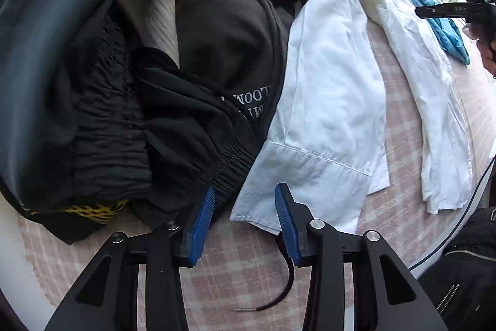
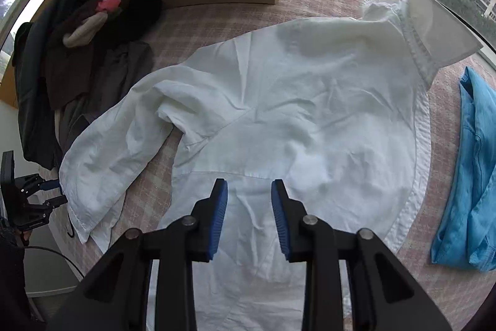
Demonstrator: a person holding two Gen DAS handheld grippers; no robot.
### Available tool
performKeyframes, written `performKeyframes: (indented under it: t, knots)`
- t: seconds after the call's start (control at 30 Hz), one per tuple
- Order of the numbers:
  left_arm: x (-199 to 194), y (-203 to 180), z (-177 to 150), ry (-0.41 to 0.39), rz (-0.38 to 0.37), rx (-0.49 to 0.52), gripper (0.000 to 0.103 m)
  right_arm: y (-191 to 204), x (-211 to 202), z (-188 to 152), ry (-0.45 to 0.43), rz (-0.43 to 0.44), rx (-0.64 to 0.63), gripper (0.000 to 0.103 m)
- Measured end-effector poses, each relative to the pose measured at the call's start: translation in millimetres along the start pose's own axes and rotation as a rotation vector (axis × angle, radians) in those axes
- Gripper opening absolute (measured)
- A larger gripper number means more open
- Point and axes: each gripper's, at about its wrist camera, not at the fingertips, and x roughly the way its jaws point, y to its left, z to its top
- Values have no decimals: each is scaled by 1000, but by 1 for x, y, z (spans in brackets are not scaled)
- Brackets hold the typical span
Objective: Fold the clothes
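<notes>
White shirt (image 2: 294, 101) is lying spread on the pink checked bed cover (image 2: 217, 17), collar (image 2: 434, 30) at the far right, one sleeve (image 1: 325, 101) trailing toward the near left. Left gripper (image 1: 245, 207) is hovering at the sleeve cuff (image 1: 297, 176), jaws standing apart and gripping nothing; whether the pads are touching the cloth cannot be told. Right gripper (image 2: 249, 203) is hanging over the near part of the shirt body, jaws likewise parted and empty. Dark clothes pile (image 1: 192, 89) is sitting left of the sleeve, touching it. Blue garment (image 2: 468, 169) is lying folded to the right, just beside the shirt. A black cord (image 1: 279, 297) is curling on the cover near the left gripper.
</notes>
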Motion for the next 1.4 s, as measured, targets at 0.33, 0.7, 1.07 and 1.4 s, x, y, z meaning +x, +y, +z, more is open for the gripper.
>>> performKeyframes:
  t: [0.33,0.7,1.07,1.4]
  knots:
    - [-17,6,6,-37,-43,-27,1,-6,3,39,2,12,19,30]
    - [-110,45,41,-224,27,-133,1,0,58,59,121,-90,-60,30]
    - [-164,45,112,-351,126,-135,1,28,34,49,64,111,-92,11]
    - [-190,28,157,-391,92,-97,1,39,70,52,109,177,-88,8]
